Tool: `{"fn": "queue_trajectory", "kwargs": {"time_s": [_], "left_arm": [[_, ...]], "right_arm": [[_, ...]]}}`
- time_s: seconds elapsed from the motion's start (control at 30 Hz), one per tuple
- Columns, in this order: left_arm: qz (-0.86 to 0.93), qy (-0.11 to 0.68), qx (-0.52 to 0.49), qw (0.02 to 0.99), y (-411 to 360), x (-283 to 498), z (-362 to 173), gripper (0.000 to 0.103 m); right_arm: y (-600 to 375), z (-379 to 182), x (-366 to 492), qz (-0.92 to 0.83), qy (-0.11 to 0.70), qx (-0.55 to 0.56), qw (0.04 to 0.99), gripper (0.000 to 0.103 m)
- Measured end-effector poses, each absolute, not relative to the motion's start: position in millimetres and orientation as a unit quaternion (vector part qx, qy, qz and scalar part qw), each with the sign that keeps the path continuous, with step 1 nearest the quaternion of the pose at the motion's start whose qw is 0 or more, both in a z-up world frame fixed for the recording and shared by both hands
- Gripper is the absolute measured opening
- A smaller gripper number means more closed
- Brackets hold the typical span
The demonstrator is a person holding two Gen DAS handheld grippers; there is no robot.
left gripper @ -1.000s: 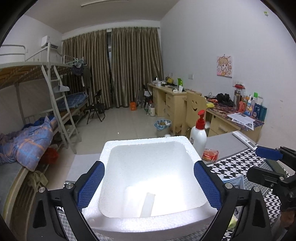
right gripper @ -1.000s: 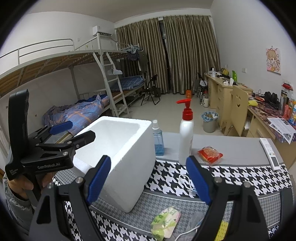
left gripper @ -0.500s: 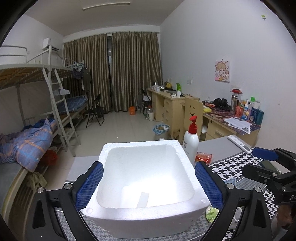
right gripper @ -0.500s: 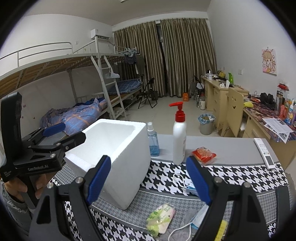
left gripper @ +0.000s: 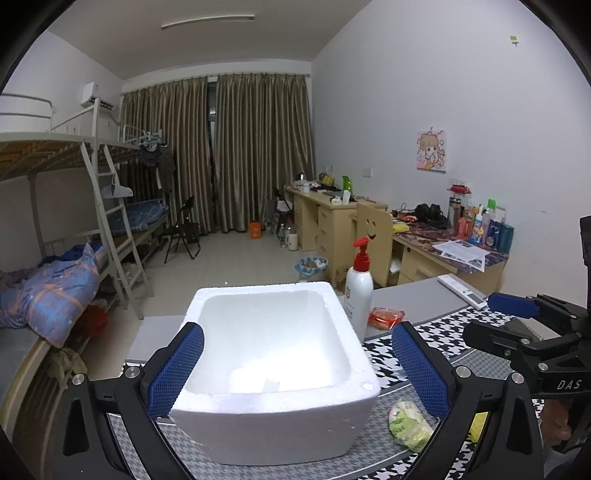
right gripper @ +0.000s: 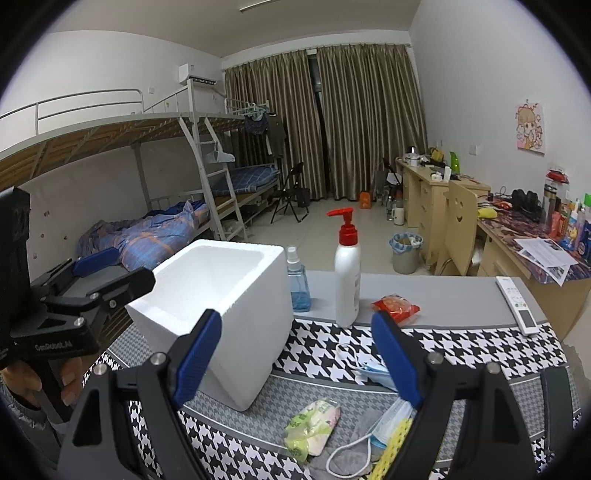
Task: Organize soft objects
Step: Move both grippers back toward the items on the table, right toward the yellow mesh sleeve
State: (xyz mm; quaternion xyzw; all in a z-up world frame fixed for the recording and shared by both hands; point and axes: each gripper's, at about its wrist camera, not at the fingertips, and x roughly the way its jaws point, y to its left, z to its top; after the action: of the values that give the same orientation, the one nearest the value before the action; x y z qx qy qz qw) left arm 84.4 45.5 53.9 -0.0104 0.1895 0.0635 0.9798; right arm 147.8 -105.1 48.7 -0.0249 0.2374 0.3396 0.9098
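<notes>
Left tongs (left gripper: 297, 373) spread around the foam box (left gripper: 273, 369) without touching; right tongs (right gripper: 295, 354) spread, empty, above the counter (right gripper: 443, 295).

I see even ceiling-tube (left gripper: 207, 21) light | foam box (left gripper: 273, 343) interior glares white | sharp focus | fisheye bending, dark corners
</notes>
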Motion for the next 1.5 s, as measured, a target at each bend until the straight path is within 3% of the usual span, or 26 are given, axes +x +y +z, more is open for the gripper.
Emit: {"fn": "queue_trajectory", "kwargs": {"time_s": [1.5], "left_arm": [[0.008, 0.186, -0.011, 0.982, -5.7, 58.1, 23.7, 0.102]], "right_arm": [[-151.3, 19.5, 118.6, 0.295, 0.220, -0.021, 0.930, 0.086]]}}
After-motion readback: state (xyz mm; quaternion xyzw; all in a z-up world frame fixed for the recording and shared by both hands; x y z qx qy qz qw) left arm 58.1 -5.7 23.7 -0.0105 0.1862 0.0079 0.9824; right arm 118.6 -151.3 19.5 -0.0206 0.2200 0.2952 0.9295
